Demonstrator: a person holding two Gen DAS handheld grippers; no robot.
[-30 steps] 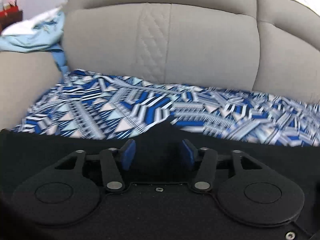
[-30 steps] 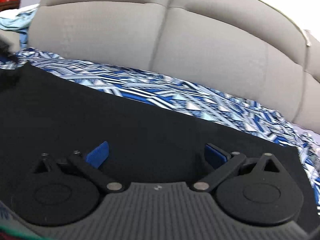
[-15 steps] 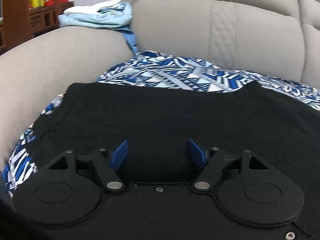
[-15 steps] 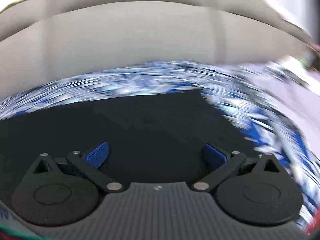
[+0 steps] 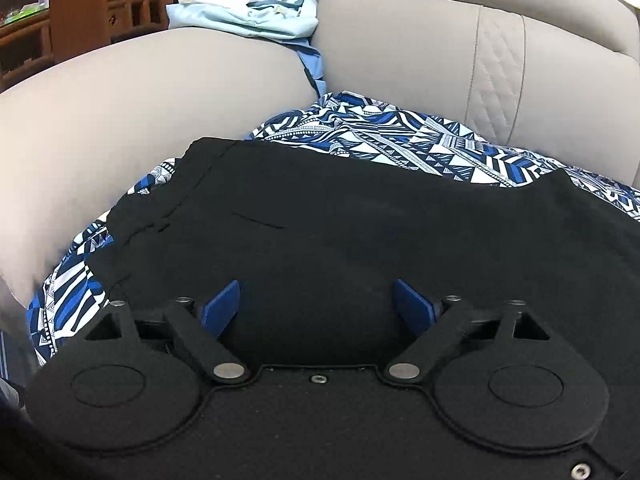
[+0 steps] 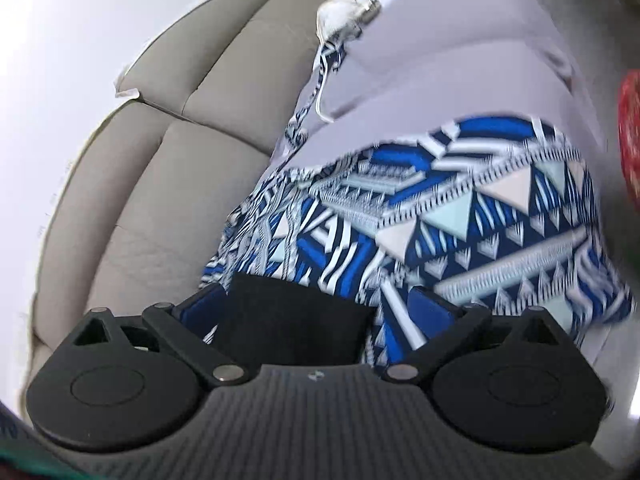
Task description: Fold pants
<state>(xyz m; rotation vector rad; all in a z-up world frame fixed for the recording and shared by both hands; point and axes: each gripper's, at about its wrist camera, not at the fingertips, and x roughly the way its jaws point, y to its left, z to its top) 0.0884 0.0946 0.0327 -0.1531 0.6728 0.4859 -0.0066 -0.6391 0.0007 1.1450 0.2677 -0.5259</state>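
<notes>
While the black pants (image 5: 360,220) lie flat on the patterned sofa cover (image 5: 400,140), stretching away rightward from the left tool (image 5: 316,306) — jaws opening, released above the cloth — the right tool (image 6: 316,312), spread wide, straddles a pants corner ungripped.

So the pants (image 5: 360,220) are spread flat on the patterned cloth (image 5: 400,140), which covers the sofa seat. The sofa's armrest (image 5: 140,112) sits to their left, the backrest (image 5: 420,48) behind them on the far side. A heap of clothes (image 5: 248,12) lies on the far end of the armrest, with a wooden shelf (image 5: 80,12) further back left. In the right wrist view, one end of the pants (image 6: 292,320) lies on the cloth (image 6: 460,220), backrest to the left.
</notes>
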